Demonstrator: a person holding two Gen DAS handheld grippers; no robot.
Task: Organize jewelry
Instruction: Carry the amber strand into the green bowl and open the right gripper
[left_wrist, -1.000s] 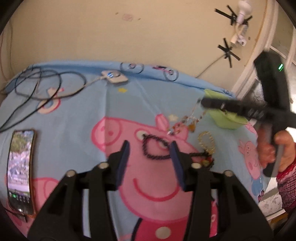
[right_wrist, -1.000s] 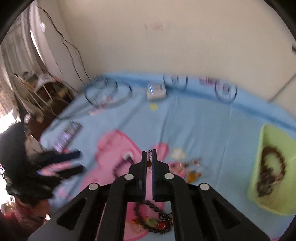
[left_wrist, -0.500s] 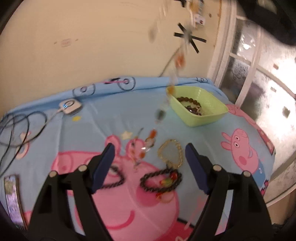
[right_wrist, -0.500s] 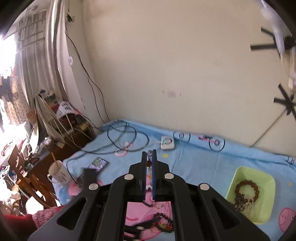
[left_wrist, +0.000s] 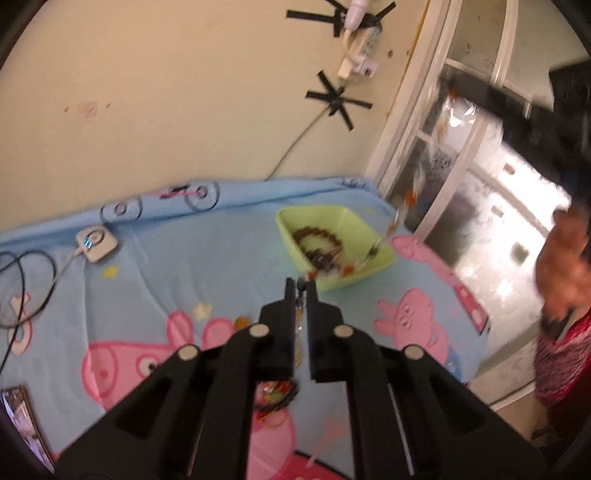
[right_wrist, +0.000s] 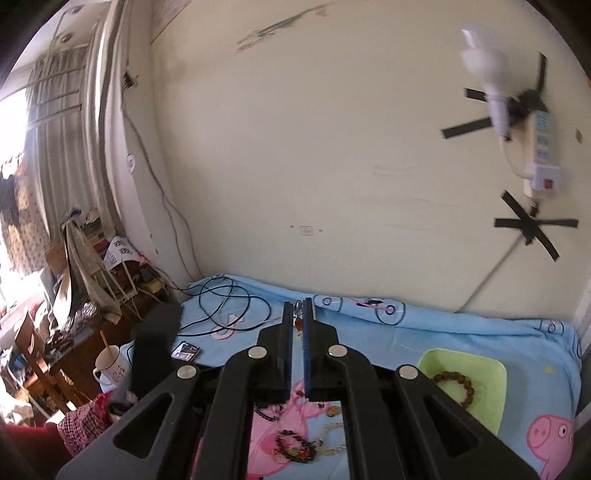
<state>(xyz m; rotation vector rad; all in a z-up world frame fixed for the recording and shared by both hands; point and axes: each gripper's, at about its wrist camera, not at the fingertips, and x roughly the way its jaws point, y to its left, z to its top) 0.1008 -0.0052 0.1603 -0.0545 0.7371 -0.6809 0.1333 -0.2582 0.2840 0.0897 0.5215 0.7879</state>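
Observation:
A long beaded necklace (left_wrist: 408, 197) hangs slack in the air between my two grippers. My left gripper (left_wrist: 301, 286) is shut on its lower end, just in front of the green tray (left_wrist: 334, 212). My right gripper (left_wrist: 456, 92), blurred at the upper right, holds the top end. In the right wrist view that gripper (right_wrist: 298, 308) is shut on the necklace (right_wrist: 298, 325). A brown bead bracelet (left_wrist: 317, 240) lies in the tray (right_wrist: 491, 369). A dark bracelet (right_wrist: 295, 446) with coloured beads, a gold chain (right_wrist: 332, 435) and another dark bracelet (right_wrist: 266, 411) lie on the blanket.
The pig-print blue blanket (left_wrist: 184, 266) covers the bed. A phone (right_wrist: 186, 350), a white charger (left_wrist: 96, 243) and black cables (right_wrist: 221, 306) lie at its left. A mug (right_wrist: 110, 369) stands on cluttered furniture beside it. A glazed door (left_wrist: 461, 177) is on the right.
My left gripper rose, swung toward the green tray and shut on the necklace's lower end. The right gripper lifted higher, pulling the necklace off the blanket.

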